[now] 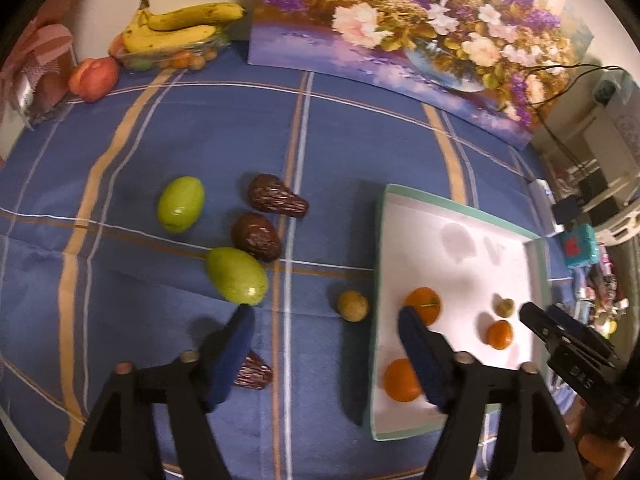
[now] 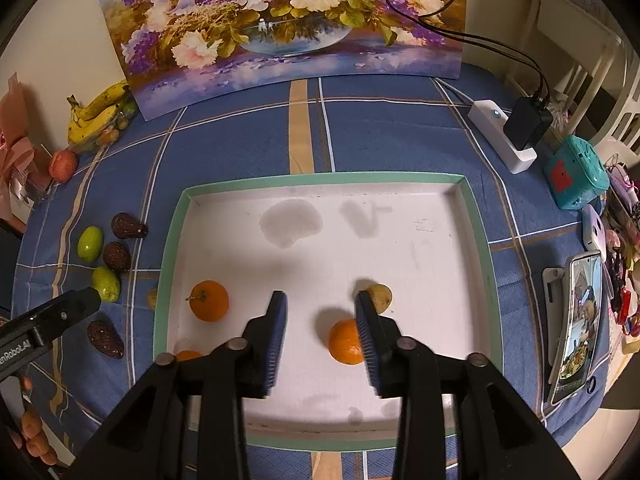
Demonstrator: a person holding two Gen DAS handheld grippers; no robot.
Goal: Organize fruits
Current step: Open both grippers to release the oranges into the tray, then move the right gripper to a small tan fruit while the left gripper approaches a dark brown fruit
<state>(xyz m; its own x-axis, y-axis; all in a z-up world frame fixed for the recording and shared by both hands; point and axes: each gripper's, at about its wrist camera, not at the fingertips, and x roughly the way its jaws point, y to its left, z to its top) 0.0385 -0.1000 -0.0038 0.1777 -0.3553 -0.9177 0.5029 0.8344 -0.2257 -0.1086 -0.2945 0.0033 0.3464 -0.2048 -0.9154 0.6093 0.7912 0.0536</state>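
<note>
Your left gripper [image 1: 326, 316] hangs with jaws wide apart, nothing between them, straddling the tray [image 1: 460, 206] edge. Your right gripper [image 2: 322, 300] is parted and empty over the tray, where 3 oranges [image 2: 209, 301] lie; 2 green fruits [image 1: 181, 204] rest on the tablecloth [image 1: 360, 140].

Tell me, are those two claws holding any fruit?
No. The left gripper and right gripper both stand open, with no fruit between them.
</note>
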